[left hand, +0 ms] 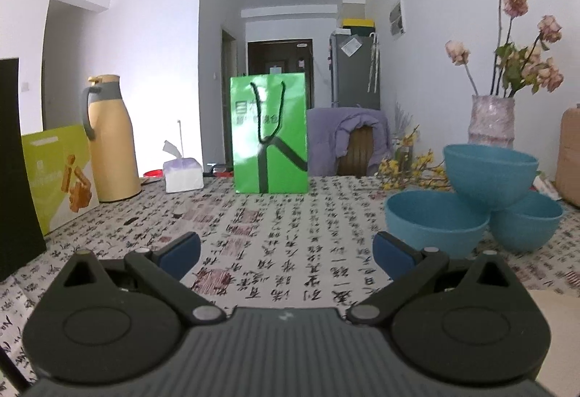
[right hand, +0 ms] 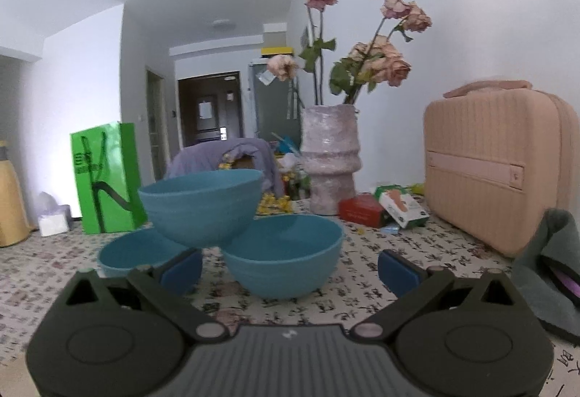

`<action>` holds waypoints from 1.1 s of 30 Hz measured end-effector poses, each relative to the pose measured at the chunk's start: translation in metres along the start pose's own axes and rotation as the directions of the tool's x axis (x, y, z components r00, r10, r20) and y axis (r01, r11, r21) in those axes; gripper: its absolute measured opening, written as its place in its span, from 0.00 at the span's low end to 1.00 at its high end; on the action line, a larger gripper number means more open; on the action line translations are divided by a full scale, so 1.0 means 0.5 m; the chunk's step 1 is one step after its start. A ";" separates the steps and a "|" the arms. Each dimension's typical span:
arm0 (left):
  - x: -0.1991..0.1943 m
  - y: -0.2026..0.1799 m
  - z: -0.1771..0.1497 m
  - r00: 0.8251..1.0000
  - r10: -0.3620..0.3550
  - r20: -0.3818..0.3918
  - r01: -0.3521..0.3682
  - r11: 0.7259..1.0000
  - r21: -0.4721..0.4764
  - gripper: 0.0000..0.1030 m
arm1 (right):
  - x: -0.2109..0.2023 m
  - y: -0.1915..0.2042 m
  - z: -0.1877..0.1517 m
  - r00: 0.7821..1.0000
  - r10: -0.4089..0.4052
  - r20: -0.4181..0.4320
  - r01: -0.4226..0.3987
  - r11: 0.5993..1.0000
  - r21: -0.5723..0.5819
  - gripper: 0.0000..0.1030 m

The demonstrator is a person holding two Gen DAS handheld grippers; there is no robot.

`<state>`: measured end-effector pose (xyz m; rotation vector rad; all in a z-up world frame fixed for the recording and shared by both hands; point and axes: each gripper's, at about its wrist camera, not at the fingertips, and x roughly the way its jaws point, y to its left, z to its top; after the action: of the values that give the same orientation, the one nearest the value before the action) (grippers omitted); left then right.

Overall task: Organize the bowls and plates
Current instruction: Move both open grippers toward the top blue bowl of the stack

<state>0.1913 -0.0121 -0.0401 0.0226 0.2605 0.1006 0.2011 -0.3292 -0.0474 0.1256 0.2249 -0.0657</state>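
Both grippers' jaws gape wide, empty, facing three blue bowls (right hand: 203, 205).

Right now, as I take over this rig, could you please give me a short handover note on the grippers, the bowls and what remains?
Left gripper: open, empty, low over the patterned tablecloth, with the bowls ahead to its right.
Right gripper: open, empty, facing the bowls from close by.
Bowls: three blue ones. The top bowl sits tilted on the rims of the left bowl and the right bowl, which stand side by side on the cloth in front of the vase. No plates are in view.
Done: nothing gripped; the bowls are not nested.
Left: probably lift the top bowl and stack all three neatly.
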 end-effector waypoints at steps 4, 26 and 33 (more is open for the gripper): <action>-0.021 -0.004 0.026 0.999 -0.031 -0.021 0.031 0.999 -0.010 1.00 | -0.020 0.011 0.029 0.999 0.030 0.013 -0.030 0.999 -0.012 1.00; -0.010 -0.016 0.211 0.989 -0.112 -0.093 0.104 0.990 -0.096 1.00 | 0.019 0.069 0.262 0.979 0.200 -0.041 -0.202 0.979 -0.037 1.00; 0.038 -0.031 0.255 0.985 -0.118 -0.126 0.106 0.989 -0.101 1.00 | 0.063 0.080 0.324 0.975 0.216 -0.057 -0.217 0.976 -0.008 1.00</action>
<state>0.2441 -0.0269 0.0776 -0.0927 0.3885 0.0023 0.2701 -0.3126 0.1066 0.1369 0.2661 0.1565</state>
